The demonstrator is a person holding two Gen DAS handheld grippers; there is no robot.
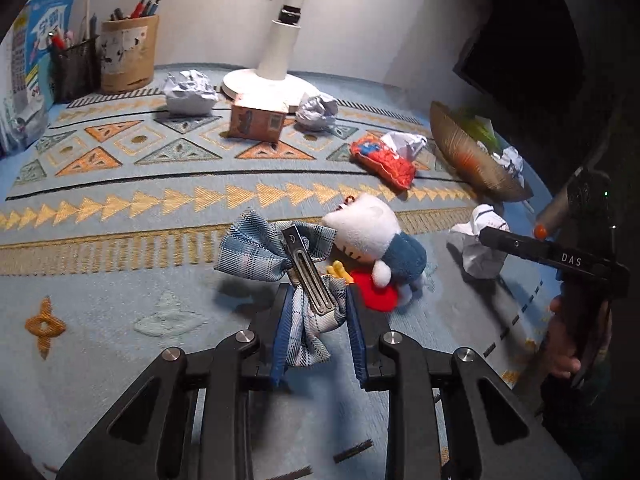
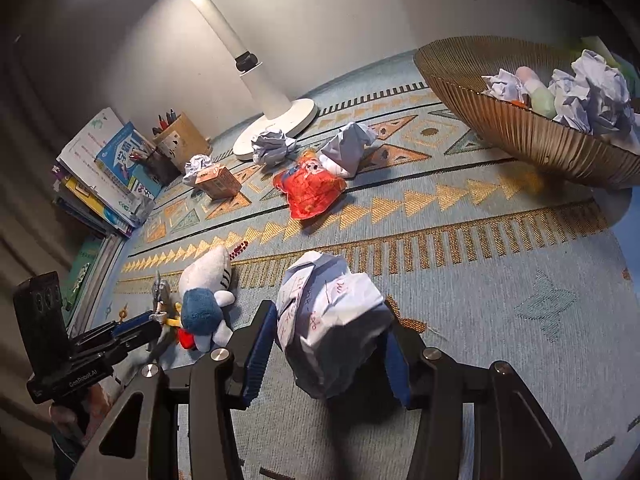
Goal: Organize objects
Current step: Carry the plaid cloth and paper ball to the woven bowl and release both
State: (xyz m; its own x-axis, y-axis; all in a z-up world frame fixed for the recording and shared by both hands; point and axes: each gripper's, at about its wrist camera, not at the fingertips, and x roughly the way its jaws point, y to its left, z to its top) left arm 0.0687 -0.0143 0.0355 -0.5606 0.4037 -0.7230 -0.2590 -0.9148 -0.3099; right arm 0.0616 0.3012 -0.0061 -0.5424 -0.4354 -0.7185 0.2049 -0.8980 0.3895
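Note:
My left gripper (image 1: 318, 328) is shut on a blue plaid bow hair clip (image 1: 276, 252); its metal clip (image 1: 310, 276) faces up between the blue pads. Just beyond the bow, a white and blue plush toy (image 1: 372, 236) lies on a patterned blue cloth (image 1: 120, 280). My right gripper (image 2: 328, 352) is shut on a crumpled paper ball (image 2: 332, 320) with red writing, held just above the cloth. That ball (image 1: 478, 248) also shows at the right of the left wrist view. A ribbed brown bowl (image 2: 520, 136) at the far right holds several crumpled papers.
A white lamp base (image 1: 268, 84) stands at the back with a small orange carton (image 1: 258, 120) before it. Two paper balls (image 1: 190, 92) (image 1: 318, 112) and a red snack bag (image 1: 384, 160) lie nearby. Pen holders (image 1: 128, 52) and stacked books (image 2: 100, 168) fill the back left.

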